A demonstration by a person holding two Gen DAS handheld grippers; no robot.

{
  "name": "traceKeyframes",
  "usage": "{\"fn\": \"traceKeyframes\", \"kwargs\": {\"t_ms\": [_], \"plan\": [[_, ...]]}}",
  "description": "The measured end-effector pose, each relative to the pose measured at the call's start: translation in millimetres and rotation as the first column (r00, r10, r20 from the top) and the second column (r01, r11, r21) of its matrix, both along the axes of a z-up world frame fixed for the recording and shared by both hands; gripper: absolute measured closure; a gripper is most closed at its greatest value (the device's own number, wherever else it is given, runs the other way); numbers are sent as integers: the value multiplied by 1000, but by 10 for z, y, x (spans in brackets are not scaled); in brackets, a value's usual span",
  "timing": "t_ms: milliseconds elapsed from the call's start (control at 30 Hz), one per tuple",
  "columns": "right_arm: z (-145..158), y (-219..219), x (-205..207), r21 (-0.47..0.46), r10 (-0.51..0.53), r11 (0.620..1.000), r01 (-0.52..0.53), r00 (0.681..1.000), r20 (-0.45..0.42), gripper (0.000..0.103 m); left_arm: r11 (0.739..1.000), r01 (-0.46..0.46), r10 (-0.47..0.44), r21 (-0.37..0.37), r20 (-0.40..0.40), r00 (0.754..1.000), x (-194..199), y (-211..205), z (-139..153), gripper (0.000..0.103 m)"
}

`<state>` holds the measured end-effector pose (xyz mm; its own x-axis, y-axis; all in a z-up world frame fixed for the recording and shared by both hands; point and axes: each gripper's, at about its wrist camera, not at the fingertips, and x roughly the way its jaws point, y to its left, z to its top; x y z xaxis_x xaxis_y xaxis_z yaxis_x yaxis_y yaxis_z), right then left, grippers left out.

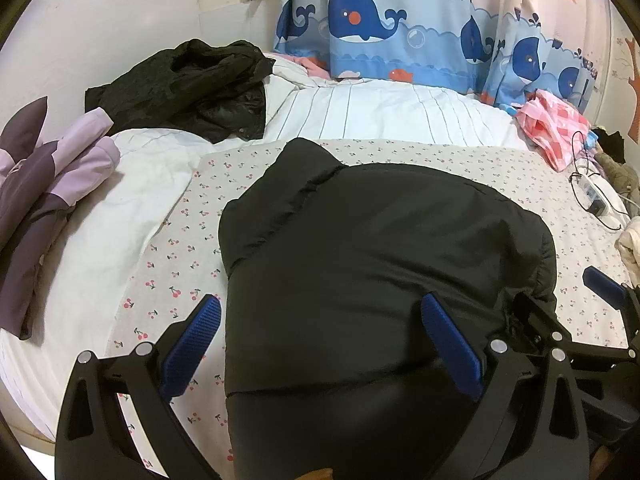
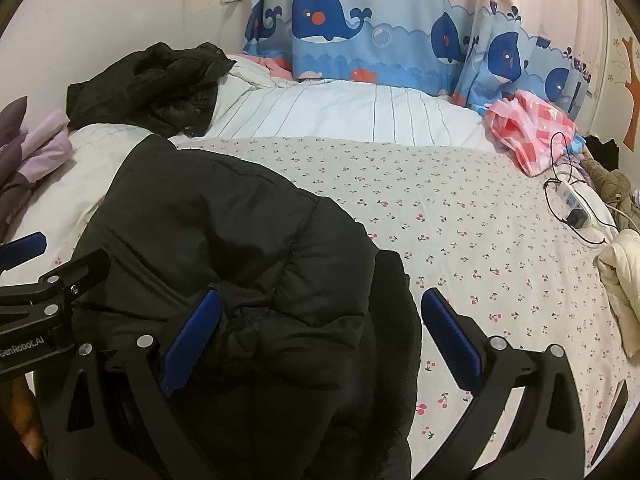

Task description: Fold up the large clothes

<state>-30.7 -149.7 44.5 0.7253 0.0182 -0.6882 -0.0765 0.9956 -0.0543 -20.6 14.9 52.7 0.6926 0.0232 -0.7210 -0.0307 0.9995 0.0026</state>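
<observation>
A black puffer jacket lies folded into a thick bundle on the cherry-print sheet; it also shows in the right wrist view. My left gripper is open, its blue pads straddling the bundle's near left edge. My right gripper is open over the bundle's near right corner, left pad above the jacket, right pad over the sheet. The right gripper also shows at the right edge of the left wrist view.
A second black jacket lies crumpled at the back left. A purple garment lies at the left. A pink checked bag and a power strip with cable lie at the right. A cream garment lies at the right edge. A whale curtain hangs behind.
</observation>
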Motion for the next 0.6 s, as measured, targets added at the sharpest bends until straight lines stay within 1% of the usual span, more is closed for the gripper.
{"fn": "traceKeyframes", "kwargs": {"t_ms": [467, 600], "plan": [[45, -45, -64, -5, 1, 1000, -1, 1000, 5, 6, 1000, 10, -10, 7, 1, 1000, -52, -13, 8, 7], [63, -57, -140, -8, 1, 1000, -1, 1000, 8, 6, 1000, 10, -10, 15, 4, 1000, -67, -11, 16, 7]]}}
